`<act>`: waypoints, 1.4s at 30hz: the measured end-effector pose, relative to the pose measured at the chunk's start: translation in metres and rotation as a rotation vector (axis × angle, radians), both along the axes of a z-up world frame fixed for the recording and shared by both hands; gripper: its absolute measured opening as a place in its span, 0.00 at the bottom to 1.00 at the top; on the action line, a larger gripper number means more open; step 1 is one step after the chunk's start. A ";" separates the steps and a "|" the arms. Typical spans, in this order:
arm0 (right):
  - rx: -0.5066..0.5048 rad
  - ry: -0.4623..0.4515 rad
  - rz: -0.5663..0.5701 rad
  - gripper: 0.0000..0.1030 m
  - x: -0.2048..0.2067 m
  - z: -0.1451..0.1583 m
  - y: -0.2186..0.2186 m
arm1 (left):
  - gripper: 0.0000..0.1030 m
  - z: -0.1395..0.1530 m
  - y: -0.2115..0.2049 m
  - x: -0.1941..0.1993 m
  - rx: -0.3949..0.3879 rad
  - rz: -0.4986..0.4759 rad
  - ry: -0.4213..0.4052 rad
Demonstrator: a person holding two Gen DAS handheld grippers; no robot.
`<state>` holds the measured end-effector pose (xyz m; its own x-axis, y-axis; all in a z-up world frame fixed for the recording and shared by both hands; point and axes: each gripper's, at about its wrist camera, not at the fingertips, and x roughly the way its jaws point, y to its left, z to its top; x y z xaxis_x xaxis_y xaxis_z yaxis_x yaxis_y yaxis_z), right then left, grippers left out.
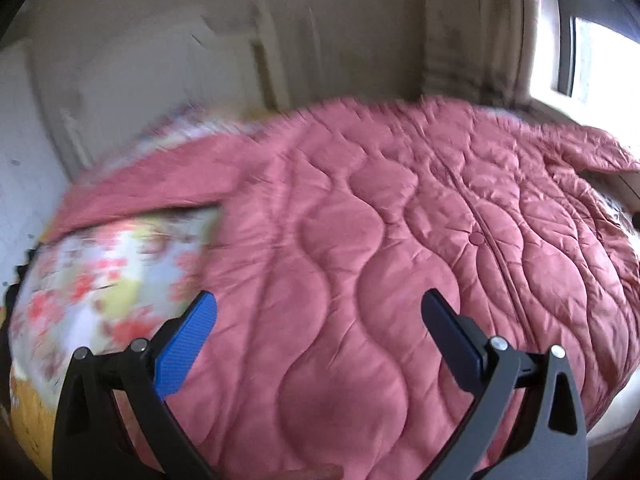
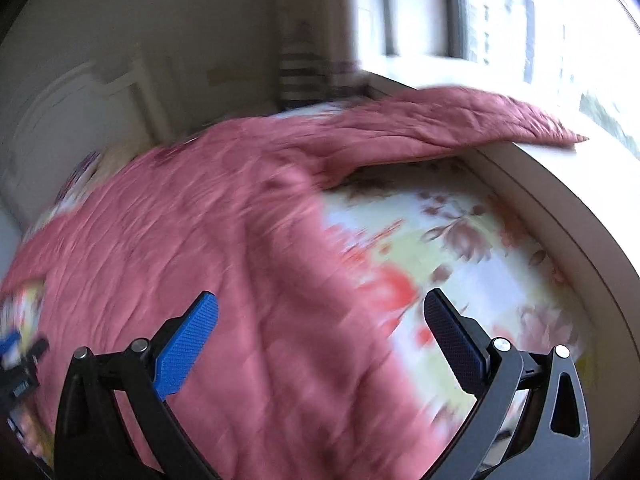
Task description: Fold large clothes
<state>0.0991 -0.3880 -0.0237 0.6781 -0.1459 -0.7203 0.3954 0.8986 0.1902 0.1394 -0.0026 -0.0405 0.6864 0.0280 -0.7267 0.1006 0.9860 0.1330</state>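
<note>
A large pink quilted coat (image 1: 380, 240) lies spread front-up on a bed with a floral sheet (image 1: 100, 272). Its zip and a snap button run down the middle. My left gripper (image 1: 320, 312) is open and empty, held above the coat's lower part. In the right wrist view the coat (image 2: 200, 240) fills the left side, and one sleeve (image 2: 460, 120) stretches out to the right onto a pale ledge. My right gripper (image 2: 320, 312) is open and empty above the coat's right edge, where it meets the floral sheet (image 2: 460, 248). Both views are blurred by motion.
A white wall and door (image 1: 140, 80) stand behind the bed. A curtain (image 1: 472, 32) and a bright window (image 2: 540, 20) are at the right. A pale ledge (image 2: 560, 200) borders the bed's right side. The other gripper (image 2: 16, 360) shows at the far left.
</note>
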 end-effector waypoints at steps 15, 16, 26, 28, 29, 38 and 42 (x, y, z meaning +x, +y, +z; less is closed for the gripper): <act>0.321 -0.113 -0.507 0.48 0.103 -0.031 -0.155 | 0.98 -0.051 -0.008 0.134 -0.048 0.032 0.096; 0.346 -0.146 -0.541 0.41 0.100 -0.033 -0.161 | 0.98 -0.052 -0.005 0.133 -0.062 0.032 0.100; -0.080 -0.287 -0.428 0.20 0.127 0.039 -0.104 | 0.98 -0.053 -0.004 0.132 -0.091 0.033 0.110; -0.285 -0.293 -0.218 0.20 0.158 0.064 -0.042 | 0.98 -0.053 -0.004 0.132 -0.091 0.033 0.110; -0.380 -0.294 -0.119 0.20 0.168 0.070 -0.010 | 0.98 -0.053 -0.004 0.133 -0.095 0.032 0.111; -0.824 0.118 0.659 0.72 0.206 -0.061 0.193 | 0.98 -0.053 -0.002 0.132 -0.107 0.032 0.110; -0.667 0.095 0.587 0.82 0.193 -0.052 0.163 | 0.98 -0.053 -0.003 0.132 -0.108 0.032 0.110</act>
